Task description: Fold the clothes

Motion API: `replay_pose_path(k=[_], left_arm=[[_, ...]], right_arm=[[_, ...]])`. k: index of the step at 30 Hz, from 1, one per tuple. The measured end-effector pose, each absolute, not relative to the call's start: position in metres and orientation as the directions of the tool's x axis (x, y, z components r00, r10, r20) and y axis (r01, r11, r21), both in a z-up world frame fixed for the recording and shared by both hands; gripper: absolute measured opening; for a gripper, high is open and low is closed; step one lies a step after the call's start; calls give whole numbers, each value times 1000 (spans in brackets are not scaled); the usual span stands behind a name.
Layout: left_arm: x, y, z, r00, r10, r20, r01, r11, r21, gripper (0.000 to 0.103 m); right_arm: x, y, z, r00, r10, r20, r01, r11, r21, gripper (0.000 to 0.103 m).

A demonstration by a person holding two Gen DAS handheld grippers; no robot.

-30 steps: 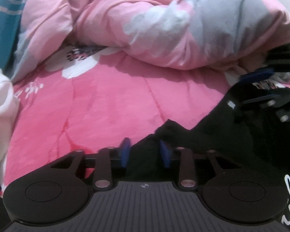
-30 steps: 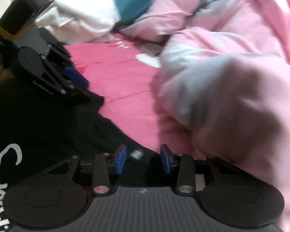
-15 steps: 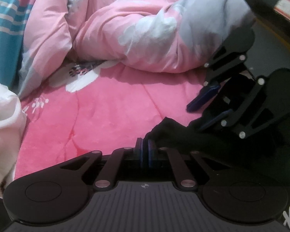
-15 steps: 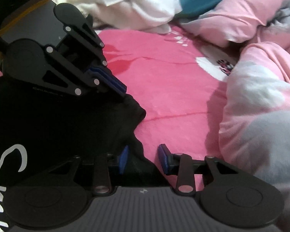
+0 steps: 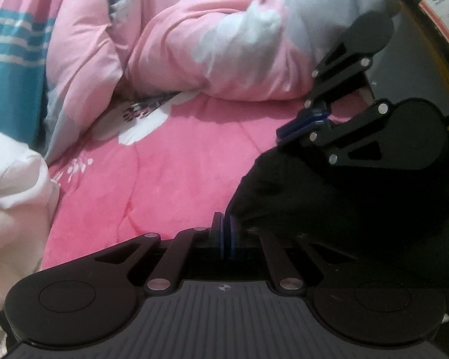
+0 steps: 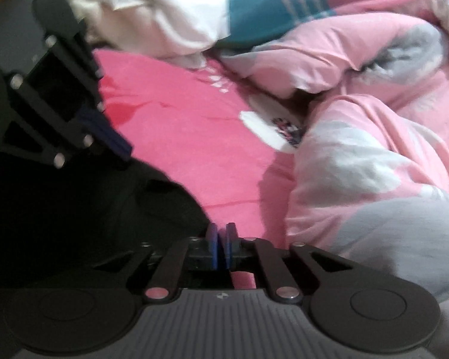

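- In the left wrist view, the left gripper point(image 5: 226, 233) sits at the bottom edge with its blue pads pressed together, pinching an edge of the black garment point(image 5: 329, 197).
- The garment spreads to the right of that pinch, a dark mass lying on the hot-pink bedsheet point(image 5: 179, 164) and bunched upward toward the other tool.
- Further right and higher, the right gripper point(image 5: 303, 127) comes in from the side, its blue pads closed together at the upper edge of the same garment.
- In the right wrist view, the right gripper point(image 6: 221, 246) has its pads nearly touching, with the edge of the black garment point(image 6: 89, 209) at them; whether cloth lies between them is hard to see there.
- The garment fills the lower left of that view, its edge curving across the bedsheet point(image 6: 179, 125).
- The left gripper point(image 6: 110, 137) shows at the left of that view, blurred, pads together at the cloth's far edge.
- Beyond the sheet, a white flower print point(image 5: 146, 119) lies just before a rumpled pink and grey quilt point(image 5: 224, 45).
- At the far left lie a white cloth point(image 5: 12, 185) and a teal striped fabric point(image 5: 12, 59).
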State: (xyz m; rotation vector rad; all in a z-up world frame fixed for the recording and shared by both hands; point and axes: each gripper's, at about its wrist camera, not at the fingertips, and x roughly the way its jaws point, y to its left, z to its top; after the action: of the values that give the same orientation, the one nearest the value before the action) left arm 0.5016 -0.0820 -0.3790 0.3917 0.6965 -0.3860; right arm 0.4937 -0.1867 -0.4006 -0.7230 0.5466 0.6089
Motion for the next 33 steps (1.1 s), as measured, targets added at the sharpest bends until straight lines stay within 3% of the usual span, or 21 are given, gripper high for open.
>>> replay_pose_path(k=[3, 6, 11, 18, 21, 23, 26, 29, 33], left_arm=[[511, -71, -375, 687, -217, -693, 408, 905, 121, 19], [522, -58, -373, 671, -233, -704, 342, 940, 15, 21], [534, -50, -372, 676, -214, -705, 249, 967, -55, 21], [537, -48, -365, 712, -155, -685, 185, 982, -30, 21], [531, -45, -352, 731, -165, -662, 195, 980, -28, 21], [523, -46, -344, 730, -188, -657, 229, 973, -24, 21], [507, -57, -336, 693, -251, -675, 323, 946, -21, 21], [494, -77, -345, 624, -296, -723, 429, 903, 0, 21], [491, -96, -370, 586, -268, -764, 452, 891, 33, 22]], right_arm=[[500, -201, -385, 686, 336, -645, -656, 668, -350, 28], [495, -210, -375, 670, 369, -643, -666, 682, -302, 37], [462, -219, -362, 729, 355, -585, -647, 636, -421, 46], [402, -256, -314, 753, 326, -572, -589, 722, -364, 45], [369, -275, -304, 700, 307, -645, -578, 774, -259, 37], [355, -285, -313, 627, 287, -724, -576, 796, -183, 24], [353, -295, -336, 581, 232, -780, -552, 816, -169, 14], [376, -305, -350, 596, 225, -771, -484, 866, -121, 12], [419, -320, -373, 616, 204, -760, -376, 925, -56, 12]])
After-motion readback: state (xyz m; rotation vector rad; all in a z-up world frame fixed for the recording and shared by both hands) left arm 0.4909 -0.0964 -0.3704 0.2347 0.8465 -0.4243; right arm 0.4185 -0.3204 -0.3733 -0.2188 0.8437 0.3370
